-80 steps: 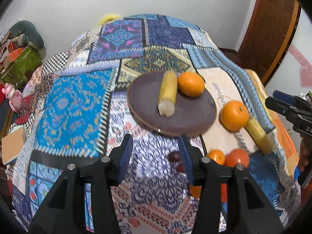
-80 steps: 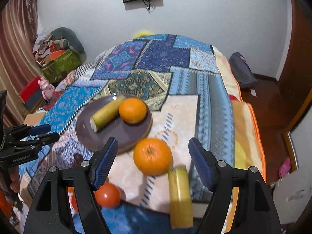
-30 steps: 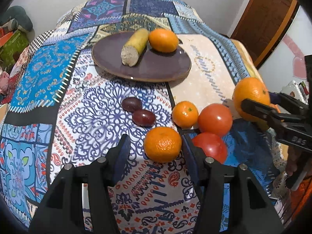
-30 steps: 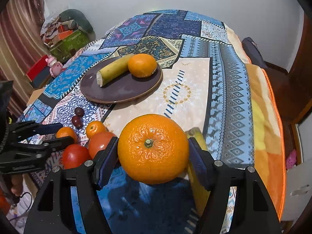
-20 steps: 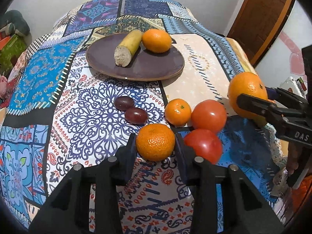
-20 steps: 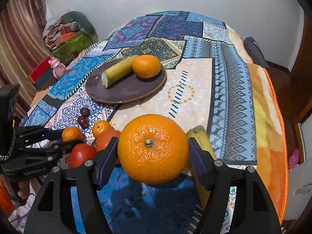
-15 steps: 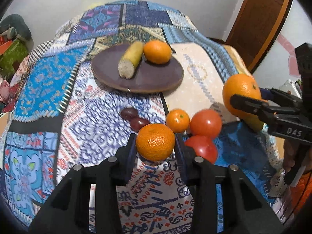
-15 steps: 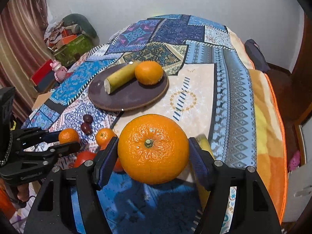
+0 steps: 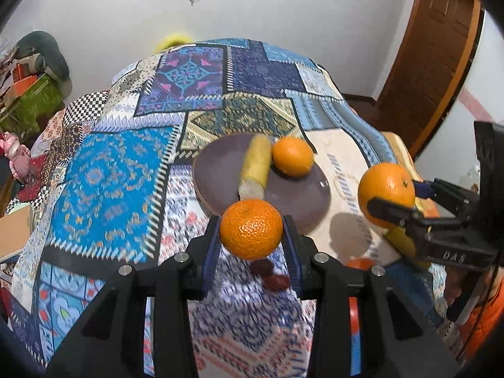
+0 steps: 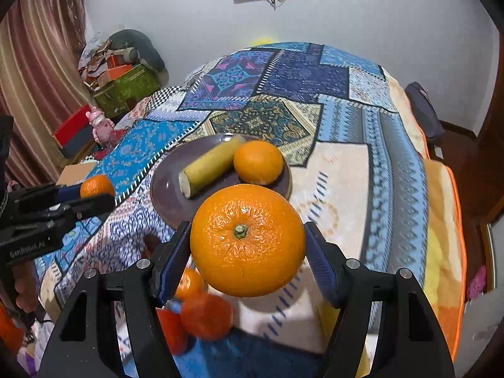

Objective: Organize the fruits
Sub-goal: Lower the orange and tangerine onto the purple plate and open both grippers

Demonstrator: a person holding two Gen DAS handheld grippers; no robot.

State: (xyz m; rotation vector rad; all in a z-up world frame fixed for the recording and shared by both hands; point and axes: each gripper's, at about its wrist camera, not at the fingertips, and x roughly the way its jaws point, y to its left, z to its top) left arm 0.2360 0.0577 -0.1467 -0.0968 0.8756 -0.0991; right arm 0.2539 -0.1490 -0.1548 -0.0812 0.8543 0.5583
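My left gripper (image 9: 251,247) is shut on a small orange (image 9: 251,228), held in the air just short of the brown plate (image 9: 220,170). My right gripper (image 10: 248,253) is shut on a large orange (image 10: 248,240), also lifted above the cloth, near the plate (image 10: 167,186). On the plate lie a yellow banana piece (image 9: 254,167) and another orange (image 9: 293,156). Each view shows the other gripper at its edge with its fruit: the large orange (image 9: 386,193) at the right, the small orange (image 10: 96,186) at the left.
Below the grippers, a small orange (image 10: 189,283), red tomatoes (image 10: 206,315) and dark plums (image 9: 271,274) stay on the patchwork cloth (image 9: 110,173). A second banana piece (image 9: 406,245) lies under the right gripper. Boxes and clutter stand at the far left, a wooden door at the right.
My left gripper closed on the small orange and lifted it toward the plate. The right gripper, holding the large orange all along, also rose and moved closer to the plate.
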